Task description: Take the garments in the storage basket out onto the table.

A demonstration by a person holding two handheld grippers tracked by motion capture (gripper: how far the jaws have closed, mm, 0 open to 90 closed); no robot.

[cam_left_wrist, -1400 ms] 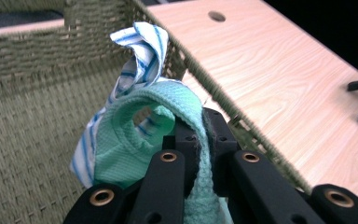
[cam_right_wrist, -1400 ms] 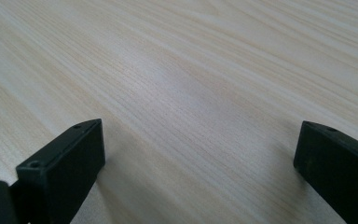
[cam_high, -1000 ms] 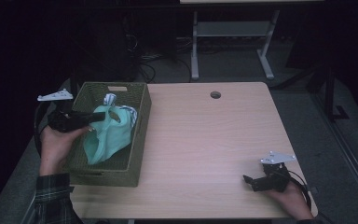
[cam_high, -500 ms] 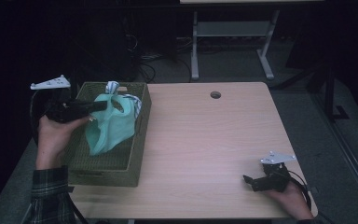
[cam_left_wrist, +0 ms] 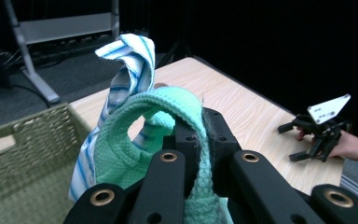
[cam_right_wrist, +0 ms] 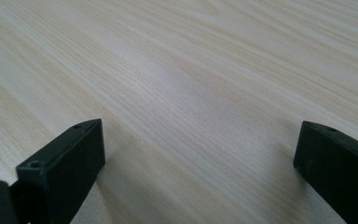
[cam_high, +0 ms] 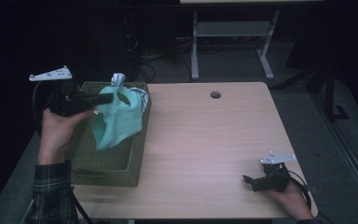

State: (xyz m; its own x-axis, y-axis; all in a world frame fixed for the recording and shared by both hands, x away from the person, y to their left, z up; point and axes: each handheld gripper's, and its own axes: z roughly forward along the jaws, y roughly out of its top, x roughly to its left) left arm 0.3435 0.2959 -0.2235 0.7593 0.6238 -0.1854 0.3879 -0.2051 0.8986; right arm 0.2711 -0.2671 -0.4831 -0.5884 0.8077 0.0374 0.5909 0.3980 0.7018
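- two cloths hang together above the woven basket (cam_high: 107, 161): a mint-green cloth (cam_high: 119, 121) and a blue-striped white cloth (cam_high: 117, 79) that sticks up behind it.
- the left gripper (cam_high: 103, 98) has its jaws clenched on a fold of the green cloth, holding it clear of the basket floor; most of the cloth droops below the jaws, over the basket's far half.
- in the left gripper view the green cloth (cam_left_wrist: 168, 135) loops over and between the black jaws, and the striped cloth (cam_left_wrist: 126, 70) rises just behind it, twisted and touching it.
- whether the striped cloth is pinched too or just caught up in the green one, i cannot tell.
- the basket sits at the left edge of the wooden table (cam_high: 214, 140), its wall (cam_left_wrist: 23, 154) just beside the hanging cloths in the left gripper view.
- the left hand (cam_high: 58, 130) holds its gripper about level, jaws pointing toward the table's middle.
- the right gripper (cam_high: 248, 179) lies low at the near right corner of the table, well apart from the basket, with the right hand (cam_high: 291, 198) behind it.
- its jaws stand wide apart with nothing between them but bare tabletop (cam_right_wrist: 191, 93).
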